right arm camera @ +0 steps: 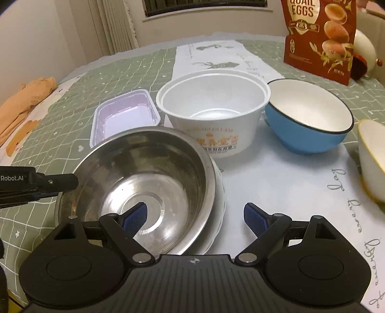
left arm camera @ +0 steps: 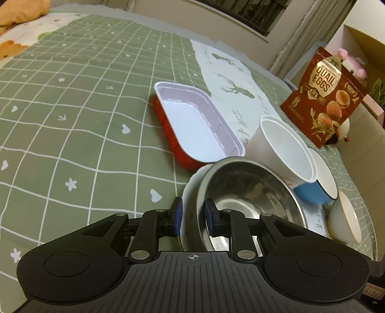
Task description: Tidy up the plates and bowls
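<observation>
A steel bowl (left arm camera: 252,192) (right arm camera: 144,183) sits nested in a white dish (left arm camera: 190,192) (right arm camera: 220,204). My left gripper (left arm camera: 192,216) is shut on the near rims of both; it also shows in the right wrist view (right arm camera: 60,185) at the bowl's left rim. My right gripper (right arm camera: 195,216) is open and empty, its fingers straddling the bowl's right rim. Behind stand a white plastic tub (left arm camera: 286,149) (right arm camera: 214,113), a blue bowl (left arm camera: 317,187) (right arm camera: 308,120), a white gold-rimmed bowl (left arm camera: 344,221) (right arm camera: 373,159) and a red rectangular tray (left arm camera: 195,125) (right arm camera: 125,115).
A quail-egg bag (left arm camera: 322,96) (right arm camera: 320,36) stands at the back right. An orange cloth (right arm camera: 21,103) (left arm camera: 21,9) lies at the far left. The green checked tablecloth (left arm camera: 72,108) spreads left, with a white runner (right arm camera: 276,183) under the bowls.
</observation>
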Action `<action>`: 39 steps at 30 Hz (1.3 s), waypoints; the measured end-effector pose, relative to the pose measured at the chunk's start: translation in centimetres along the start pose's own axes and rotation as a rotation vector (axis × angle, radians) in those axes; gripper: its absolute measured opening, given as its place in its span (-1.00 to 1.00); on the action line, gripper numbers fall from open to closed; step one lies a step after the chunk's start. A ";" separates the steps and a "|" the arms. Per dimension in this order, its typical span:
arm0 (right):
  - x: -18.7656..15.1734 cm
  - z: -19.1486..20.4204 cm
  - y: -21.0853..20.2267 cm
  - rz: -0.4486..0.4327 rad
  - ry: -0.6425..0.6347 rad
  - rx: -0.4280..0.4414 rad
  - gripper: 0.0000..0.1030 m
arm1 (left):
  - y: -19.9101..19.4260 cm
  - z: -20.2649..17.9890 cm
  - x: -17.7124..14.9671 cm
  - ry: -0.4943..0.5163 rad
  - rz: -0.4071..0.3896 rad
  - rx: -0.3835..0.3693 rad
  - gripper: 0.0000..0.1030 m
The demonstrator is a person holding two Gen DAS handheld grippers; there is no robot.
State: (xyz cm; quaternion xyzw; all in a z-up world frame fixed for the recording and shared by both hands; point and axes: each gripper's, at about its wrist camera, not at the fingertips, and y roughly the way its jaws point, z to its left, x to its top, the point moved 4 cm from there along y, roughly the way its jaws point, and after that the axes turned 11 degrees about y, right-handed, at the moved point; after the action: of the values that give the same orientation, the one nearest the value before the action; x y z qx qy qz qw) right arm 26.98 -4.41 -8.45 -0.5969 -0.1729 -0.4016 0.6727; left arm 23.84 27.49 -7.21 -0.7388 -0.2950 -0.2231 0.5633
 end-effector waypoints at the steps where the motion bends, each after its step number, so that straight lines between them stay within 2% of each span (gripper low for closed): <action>1: -0.1 0.0 0.1 0.003 0.001 -0.001 0.71 | 0.1 0.1 0.0 -0.002 -0.002 0.002 -0.51; 7: -0.2 -0.2 0.8 0.032 0.030 0.018 0.71 | 1.5 0.6 -0.4 -0.030 0.030 -0.002 -0.32; 13: 0.6 -0.4 2.8 0.090 0.122 0.097 0.71 | 3.0 0.2 -0.5 -0.047 0.056 -0.022 -0.38; 16: 0.7 -0.1 3.0 0.095 0.131 0.139 0.71 | 3.2 -0.4 -0.4 -0.025 0.076 0.012 -0.37; 19: 0.5 0.2 2.8 0.091 0.105 0.139 0.70 | 3.1 -0.9 -0.5 -0.005 0.089 0.037 -0.35; 23: 0.3 -0.3 2.2 0.081 0.110 0.144 0.70 | 2.7 -1.8 -0.4 0.007 0.100 0.012 -0.28; 31: 0.7 -3.6 0.9 0.062 0.184 0.118 0.70 | 4.0 -5.3 -0.8 0.083 0.143 -0.037 -0.27; 39: 0.6 -5.4 0.4 0.056 0.213 0.110 0.70 | 4.4 -7.2 -1.2 0.169 0.147 0.007 -0.28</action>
State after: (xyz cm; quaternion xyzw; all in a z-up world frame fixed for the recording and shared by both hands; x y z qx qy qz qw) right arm 26.36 -9.72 -9.54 -0.5176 -0.1055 -0.4339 0.7298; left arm 25.96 19.47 -9.19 -0.7351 -0.1924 -0.2416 0.6035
